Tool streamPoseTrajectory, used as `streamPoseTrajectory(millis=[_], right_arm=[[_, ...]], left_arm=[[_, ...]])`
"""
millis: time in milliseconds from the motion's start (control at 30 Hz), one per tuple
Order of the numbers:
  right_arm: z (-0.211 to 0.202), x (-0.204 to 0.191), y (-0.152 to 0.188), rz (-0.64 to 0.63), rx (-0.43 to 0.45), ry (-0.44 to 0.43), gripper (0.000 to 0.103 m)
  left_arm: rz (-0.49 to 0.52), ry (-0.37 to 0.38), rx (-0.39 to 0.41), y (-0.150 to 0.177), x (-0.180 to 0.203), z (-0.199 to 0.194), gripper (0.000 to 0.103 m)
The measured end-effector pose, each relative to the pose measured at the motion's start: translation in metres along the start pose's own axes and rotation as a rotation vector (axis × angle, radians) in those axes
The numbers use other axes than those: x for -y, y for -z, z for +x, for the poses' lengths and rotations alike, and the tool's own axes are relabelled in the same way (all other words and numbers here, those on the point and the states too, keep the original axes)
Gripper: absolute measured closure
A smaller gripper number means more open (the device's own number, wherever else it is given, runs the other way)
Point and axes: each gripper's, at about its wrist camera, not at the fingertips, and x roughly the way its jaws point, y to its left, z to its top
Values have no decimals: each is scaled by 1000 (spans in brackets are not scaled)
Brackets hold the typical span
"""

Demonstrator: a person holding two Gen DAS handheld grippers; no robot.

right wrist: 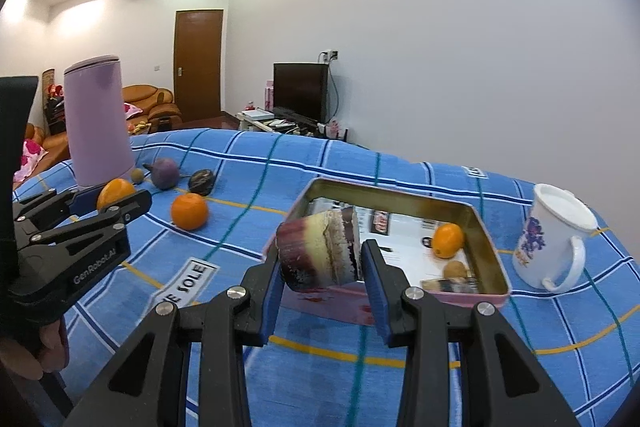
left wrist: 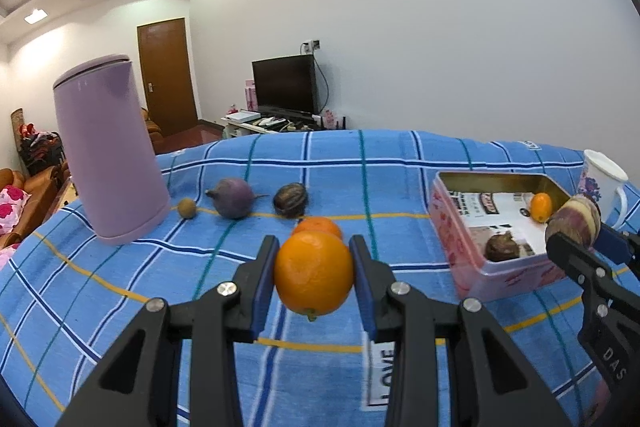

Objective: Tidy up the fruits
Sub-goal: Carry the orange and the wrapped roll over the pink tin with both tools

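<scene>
From the left wrist, we hold an orange (left wrist: 314, 273) clamped between the blue pads of the left gripper (left wrist: 314, 267), lifted above the blue checked cloth (left wrist: 120, 267); to place it well, we would carry it right, clear the near wall of the pink tin (left wrist: 496, 267), and lower it before letting go. A second orange (left wrist: 318, 225) sits just behind, with a purple fruit (left wrist: 233, 197), a dark striped fruit (left wrist: 291, 200) and a small brown fruit (left wrist: 186, 207) in a row beside the tall lilac canister (left wrist: 110, 151). From the right wrist, the right gripper (right wrist: 320, 259) is closed on a stubby purple-and-cream fruit (right wrist: 320, 251), hanging over the tin's near left corner. The tin already holds a small orange (right wrist: 448, 240) and a brown fruit (right wrist: 456, 269), so we judge the open left half the safer landing spot. A white mug (right wrist: 556, 239) stands just right of the tin, and the two grippers may crowd each other there.
</scene>
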Motion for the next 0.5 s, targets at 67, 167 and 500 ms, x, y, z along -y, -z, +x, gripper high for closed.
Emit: streamPoseTrajectory(millis=[67, 167, 500], right_arm=[[-1, 6, 0, 9, -1, 10, 63], [-2, 18, 0, 26, 1, 25, 63], [-6, 55, 0, 80, 15, 81, 63]], left_arm=[[8, 12, 0, -2, 7, -1, 65], [18, 22, 3, -3, 16, -2, 65], [24, 87, 2, -12, 42, -5, 65]])
